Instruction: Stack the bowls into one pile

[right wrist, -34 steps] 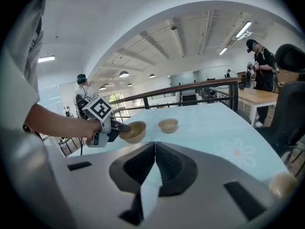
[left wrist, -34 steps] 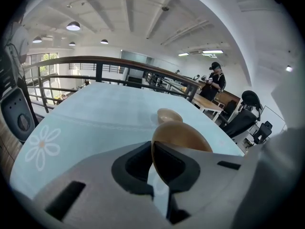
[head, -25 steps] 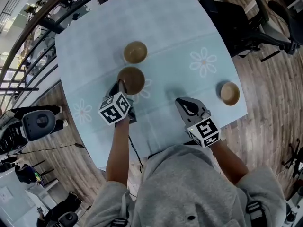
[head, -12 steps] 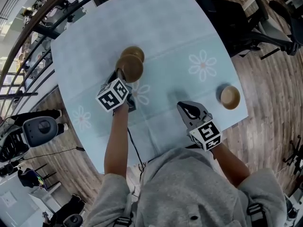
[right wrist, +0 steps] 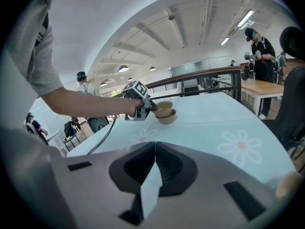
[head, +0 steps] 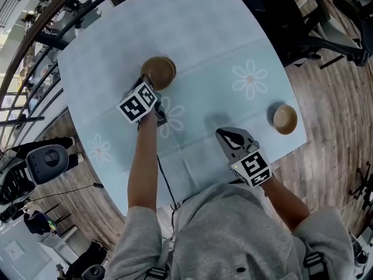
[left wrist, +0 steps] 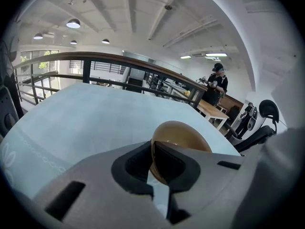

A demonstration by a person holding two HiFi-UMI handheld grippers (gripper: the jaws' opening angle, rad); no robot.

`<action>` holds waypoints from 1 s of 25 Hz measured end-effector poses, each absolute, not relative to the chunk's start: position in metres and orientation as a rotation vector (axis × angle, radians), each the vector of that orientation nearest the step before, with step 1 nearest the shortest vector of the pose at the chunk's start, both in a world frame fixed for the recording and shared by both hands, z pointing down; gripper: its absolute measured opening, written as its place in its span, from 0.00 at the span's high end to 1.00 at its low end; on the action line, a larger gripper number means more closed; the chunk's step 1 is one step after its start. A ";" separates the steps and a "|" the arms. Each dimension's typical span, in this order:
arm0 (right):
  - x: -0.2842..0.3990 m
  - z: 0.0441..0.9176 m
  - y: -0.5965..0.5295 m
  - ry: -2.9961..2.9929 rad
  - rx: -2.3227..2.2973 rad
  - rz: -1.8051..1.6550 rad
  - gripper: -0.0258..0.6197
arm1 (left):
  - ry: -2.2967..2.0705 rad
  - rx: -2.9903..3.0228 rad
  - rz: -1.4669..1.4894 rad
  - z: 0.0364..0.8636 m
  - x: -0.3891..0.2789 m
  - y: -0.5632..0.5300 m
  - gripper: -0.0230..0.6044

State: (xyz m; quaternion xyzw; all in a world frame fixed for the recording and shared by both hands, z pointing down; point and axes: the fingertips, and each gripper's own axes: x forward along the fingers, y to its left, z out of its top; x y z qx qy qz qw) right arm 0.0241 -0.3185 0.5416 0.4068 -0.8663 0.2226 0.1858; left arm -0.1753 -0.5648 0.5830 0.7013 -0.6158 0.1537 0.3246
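Your L gripper pinches a bowl by rim over the 2nd bowl, R gripper pressed shut, empty; release off-centre & it'll tip.

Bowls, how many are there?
3: one small brown bowl in the left claw, a second bowl right under it, a third bowl near the light-blue table's right edge.

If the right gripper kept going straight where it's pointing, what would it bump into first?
Probably the tablecloth: the right gripper tilts down at bare cloth just ahead. The bowl that the left gripper holds lies farther on, roughly that way; depth is unclear.
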 end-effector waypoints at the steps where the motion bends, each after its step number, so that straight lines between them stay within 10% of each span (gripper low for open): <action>1: 0.023 0.542 -0.319 -2.441 1.141 0.622 0.92 | -1.616 1.839 0.410 0.584 -0.175 -0.566 0.92; 19: 0.032 0.548 -0.318 -2.420 1.164 0.628 0.92 | -1.606 1.857 0.530 0.603 -0.171 -0.573 0.92; 25: 0.031 0.540 -0.317 -2.413 1.181 0.607 0.92 | -1.595 1.893 0.558 0.598 -0.172 -0.570 0.64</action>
